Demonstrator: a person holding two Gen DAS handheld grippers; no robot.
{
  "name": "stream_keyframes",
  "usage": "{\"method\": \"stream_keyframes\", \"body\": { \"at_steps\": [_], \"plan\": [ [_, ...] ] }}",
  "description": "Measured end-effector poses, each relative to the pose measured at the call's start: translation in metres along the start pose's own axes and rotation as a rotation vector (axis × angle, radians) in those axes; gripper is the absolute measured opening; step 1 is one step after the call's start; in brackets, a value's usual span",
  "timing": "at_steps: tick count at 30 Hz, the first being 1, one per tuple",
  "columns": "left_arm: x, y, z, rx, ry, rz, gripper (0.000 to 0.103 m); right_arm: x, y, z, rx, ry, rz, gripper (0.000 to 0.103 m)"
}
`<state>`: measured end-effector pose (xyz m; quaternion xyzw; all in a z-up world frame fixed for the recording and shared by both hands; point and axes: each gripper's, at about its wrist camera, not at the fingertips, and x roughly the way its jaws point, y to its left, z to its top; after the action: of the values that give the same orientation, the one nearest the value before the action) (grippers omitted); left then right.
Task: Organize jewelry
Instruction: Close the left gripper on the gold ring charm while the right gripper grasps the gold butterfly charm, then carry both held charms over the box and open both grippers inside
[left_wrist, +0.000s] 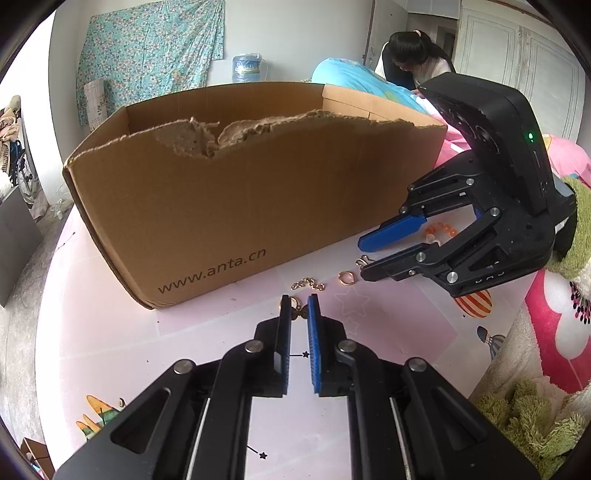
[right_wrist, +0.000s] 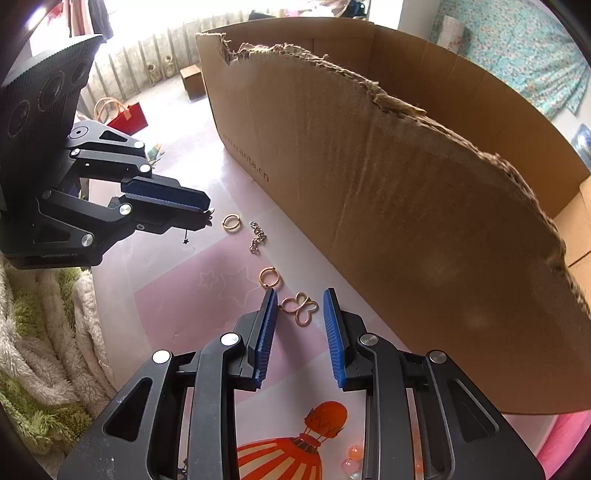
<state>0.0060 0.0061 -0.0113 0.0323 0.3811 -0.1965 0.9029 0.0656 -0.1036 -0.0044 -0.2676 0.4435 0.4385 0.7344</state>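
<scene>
Gold butterfly charm (right_wrist: 300, 308) flat, wings toward box (right_wrist: 406, 221).

floral curtain (left_wrist: 147, 48) on wall; white wardrobe (left_wrist: 517, 62).

Just ahead of my right claw's open tips lies a gold wire butterfly (right_wrist: 301, 308), flat on the pink mat, wings spread, sitting between the two blue pads but touching neither. A little beyond the left pad's tip is a gold ring (right_wrist: 269, 277), lying flat. Further out a short silver-toned chain (right_wrist: 256, 236) lies in a loose curl, and past it another gold ring (right_wrist: 231, 222), close beside my left claw's tips. From the left claw's own view, a small gold piece (left_wrist: 296, 308) sits at its nearly closed tips, partly hidden, so I can't tell if it's gripped. Orange and clear beads (left_wrist: 439, 232) lie beyond my right claw's fingers.
</scene>
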Motion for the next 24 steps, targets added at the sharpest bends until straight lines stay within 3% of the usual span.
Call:
{"method": "stream_keyframes", "body": {
  "at_steps": [6, 18, 24],
  "plan": [
    [0.001, 0.002, -0.002, -0.008, -0.003, -0.008, 0.008, 0.002, -0.005, 0.009, 0.011, 0.016, 0.004, 0.019],
    [-0.008, 0.001, -0.003, 0.001, -0.028, -0.01, 0.008, 0.0, 0.0, 0.001, 0.028, 0.011, -0.016, 0.018],
    [-0.019, -0.001, -0.002, 0.003, -0.052, -0.013, 0.008, -0.018, 0.006, -0.003, 0.045, -0.04, -0.019, 0.018]
  ]
}}
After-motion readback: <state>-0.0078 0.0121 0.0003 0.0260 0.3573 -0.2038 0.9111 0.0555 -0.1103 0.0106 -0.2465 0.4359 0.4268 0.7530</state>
